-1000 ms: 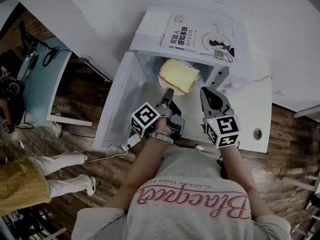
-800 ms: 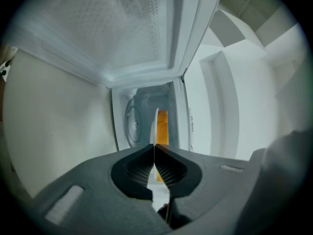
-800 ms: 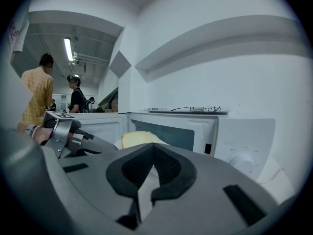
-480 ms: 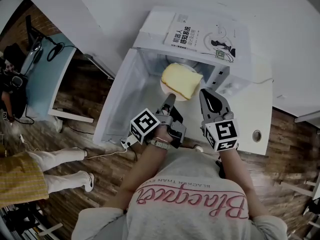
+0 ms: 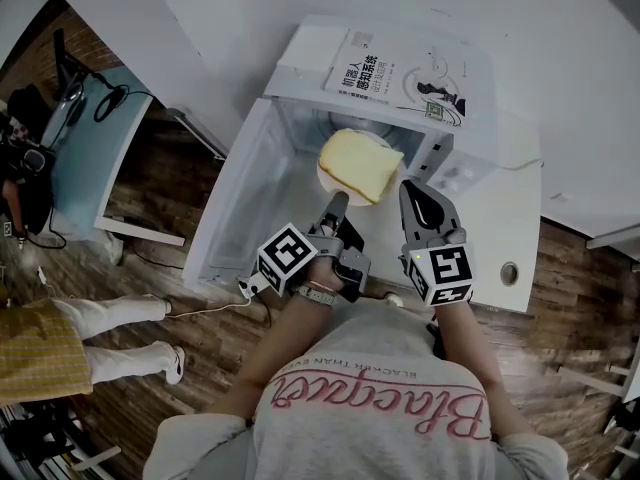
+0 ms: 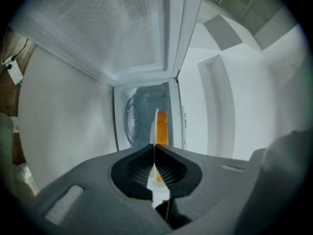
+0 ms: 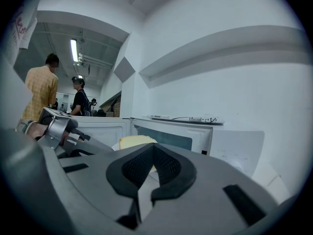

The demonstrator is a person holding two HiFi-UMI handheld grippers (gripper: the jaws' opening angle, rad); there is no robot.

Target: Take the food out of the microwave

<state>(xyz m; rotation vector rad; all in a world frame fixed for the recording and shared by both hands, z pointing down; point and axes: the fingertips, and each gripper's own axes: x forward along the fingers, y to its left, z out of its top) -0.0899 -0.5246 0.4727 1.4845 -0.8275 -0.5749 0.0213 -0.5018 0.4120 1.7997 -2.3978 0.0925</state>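
Head view: plain white painted wall (image 5: 230, 8) spans 11 to 1 o'clock. Dark brown wood-plank floor (image 5: 160, 218) at 9 o'clock, more at 4 o'clock. White flat tabletop (image 5: 520, 218) w/ small round cable hole (image 5: 509, 270) at 3 o'clock. Pale blue desk (image 5: 90, 168) at 10 o'clock, black cables (image 5: 110, 100) lying on it. Right gripper view: long lit fluorescent ceiling tube (image 7: 74, 49) at 10 o'clock, white walls all round.

L gripper (image 5: 338, 200), R gripper (image 5: 410, 188): fingers closed

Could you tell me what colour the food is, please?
Pale yellow food on a white plate; clearest in head view.
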